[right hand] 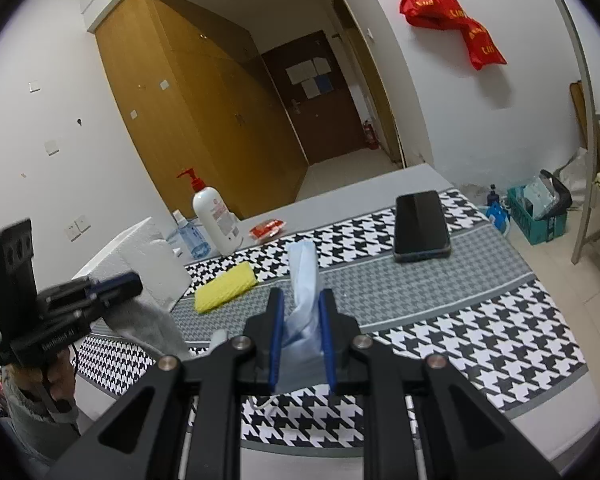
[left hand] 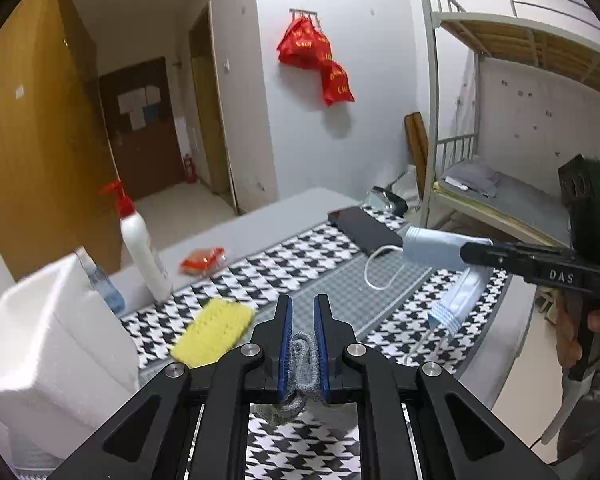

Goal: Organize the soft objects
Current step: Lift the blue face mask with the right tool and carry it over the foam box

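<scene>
My left gripper (left hand: pixel 303 304) is shut on a grey knitted cloth (left hand: pixel 302 354) that hangs between its blue pads above the houndstooth mat (left hand: pixel 300 248). My right gripper (right hand: pixel 302 300) is shut on a light blue face mask (right hand: pixel 305 276) held above the mat; in the left wrist view the mask (left hand: pixel 432 246) dangles with its white ear loop (left hand: pixel 380 268). In the right wrist view the left gripper (right hand: pixel 112 284) carries the grey cloth (right hand: pixel 148 328) at the left. A yellow sponge cloth (left hand: pixel 214 330) lies on the mat, also seen in the right wrist view (right hand: pixel 225 286).
A white foam box (left hand: pixel 52 336) stands at the table's left. A white pump bottle (left hand: pixel 142 248), a small blue bottle (left hand: pixel 104 284) and a red packet (left hand: pixel 202 261) sit behind. A black phone (right hand: pixel 421 225) lies on the mat. A bunk bed (left hand: pixel 500 184) stands right.
</scene>
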`<state>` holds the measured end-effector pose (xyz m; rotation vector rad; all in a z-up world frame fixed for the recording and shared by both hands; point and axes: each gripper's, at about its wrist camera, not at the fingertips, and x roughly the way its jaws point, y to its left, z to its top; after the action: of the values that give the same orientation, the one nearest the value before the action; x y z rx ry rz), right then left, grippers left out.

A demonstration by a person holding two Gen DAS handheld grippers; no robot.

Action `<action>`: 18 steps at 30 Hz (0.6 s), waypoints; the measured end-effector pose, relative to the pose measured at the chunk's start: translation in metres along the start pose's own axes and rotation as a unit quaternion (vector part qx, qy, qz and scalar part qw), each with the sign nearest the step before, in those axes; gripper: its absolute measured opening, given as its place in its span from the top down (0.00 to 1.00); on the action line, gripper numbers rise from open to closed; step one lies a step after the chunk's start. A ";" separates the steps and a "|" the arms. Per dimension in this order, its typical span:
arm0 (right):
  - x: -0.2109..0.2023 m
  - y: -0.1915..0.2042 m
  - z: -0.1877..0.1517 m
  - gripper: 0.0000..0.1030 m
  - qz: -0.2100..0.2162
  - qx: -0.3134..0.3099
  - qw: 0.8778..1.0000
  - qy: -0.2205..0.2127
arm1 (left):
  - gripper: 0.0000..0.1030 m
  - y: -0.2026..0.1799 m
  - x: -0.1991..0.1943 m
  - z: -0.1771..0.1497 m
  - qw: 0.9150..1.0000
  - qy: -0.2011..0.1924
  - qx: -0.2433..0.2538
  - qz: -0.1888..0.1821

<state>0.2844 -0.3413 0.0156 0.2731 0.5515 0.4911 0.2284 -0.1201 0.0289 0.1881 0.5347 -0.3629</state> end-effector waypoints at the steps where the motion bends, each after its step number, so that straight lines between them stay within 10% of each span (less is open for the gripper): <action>1: -0.001 0.002 0.001 0.80 0.000 -0.002 1.000 -0.002 | 0.88 0.001 -0.001 0.001 1.000 -0.002 -0.002 0.001; 18: -0.005 0.044 0.010 0.80 0.006 -0.044 0.999 -0.017 | 0.88 0.014 -0.027 0.002 0.999 -0.023 -0.023 0.016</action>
<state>0.2697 -0.3079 0.0421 0.1999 0.4947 0.5197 0.2134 -0.1001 0.0455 0.1443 0.4944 -0.3229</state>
